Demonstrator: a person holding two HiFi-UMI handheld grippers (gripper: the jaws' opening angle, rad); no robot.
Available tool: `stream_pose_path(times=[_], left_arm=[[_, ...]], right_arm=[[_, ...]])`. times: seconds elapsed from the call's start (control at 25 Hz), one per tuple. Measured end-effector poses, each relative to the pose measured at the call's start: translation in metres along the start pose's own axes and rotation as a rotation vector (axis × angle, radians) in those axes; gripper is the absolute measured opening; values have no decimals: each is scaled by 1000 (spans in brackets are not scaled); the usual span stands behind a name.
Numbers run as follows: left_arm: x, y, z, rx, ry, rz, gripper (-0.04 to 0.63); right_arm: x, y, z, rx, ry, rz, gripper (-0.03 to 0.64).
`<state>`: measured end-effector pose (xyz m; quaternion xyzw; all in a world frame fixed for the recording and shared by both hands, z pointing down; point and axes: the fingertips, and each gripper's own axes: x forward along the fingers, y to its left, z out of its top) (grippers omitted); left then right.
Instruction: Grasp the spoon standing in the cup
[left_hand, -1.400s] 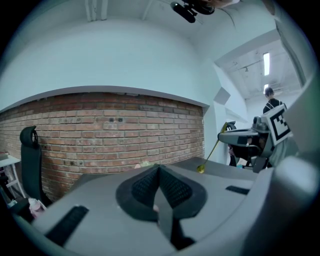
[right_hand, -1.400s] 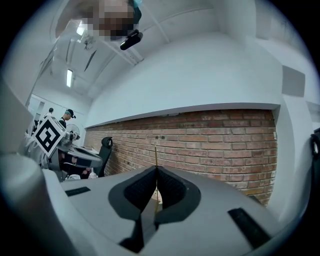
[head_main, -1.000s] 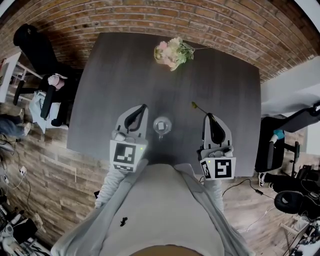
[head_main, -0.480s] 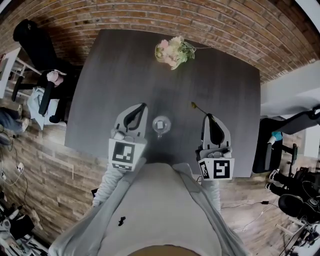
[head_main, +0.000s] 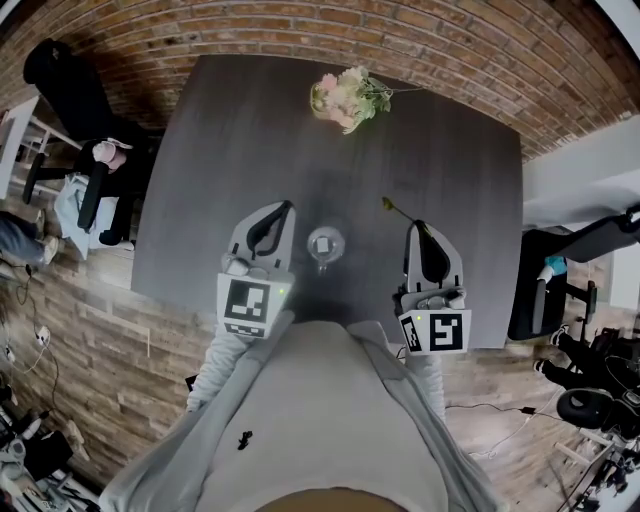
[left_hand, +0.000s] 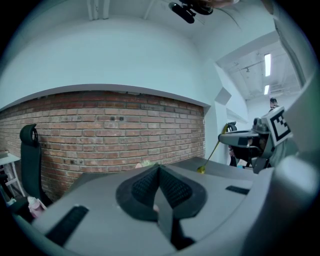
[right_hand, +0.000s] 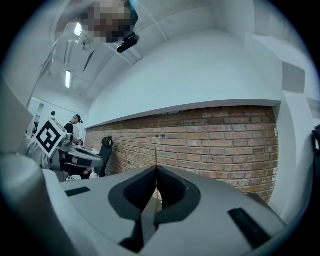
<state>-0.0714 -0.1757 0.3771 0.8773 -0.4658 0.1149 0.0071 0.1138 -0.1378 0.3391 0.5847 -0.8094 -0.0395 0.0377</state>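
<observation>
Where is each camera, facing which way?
Head view: on person's head, facing down at table, cup, left claw, right claw, torso.
Left gripper view: on left claw, facing brick wall; own shut jaws, right claw rightward.
Right gripper view: on right claw, facing that wall; jaws shut on thin stem.
Shared: both gripper views show that wall.

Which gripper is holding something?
The right gripper: its jaws pinch a thin yellow stick, likely the spoon. The left gripper has its jaws shut on nothing.
</observation>
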Motion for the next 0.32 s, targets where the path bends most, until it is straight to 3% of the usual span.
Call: stream_pose_path(times=[0.32], left_arm=[[-2,1,0,-16,1,3,18]], right_arm=[[-1,2,1,0,-1,-1,20]])
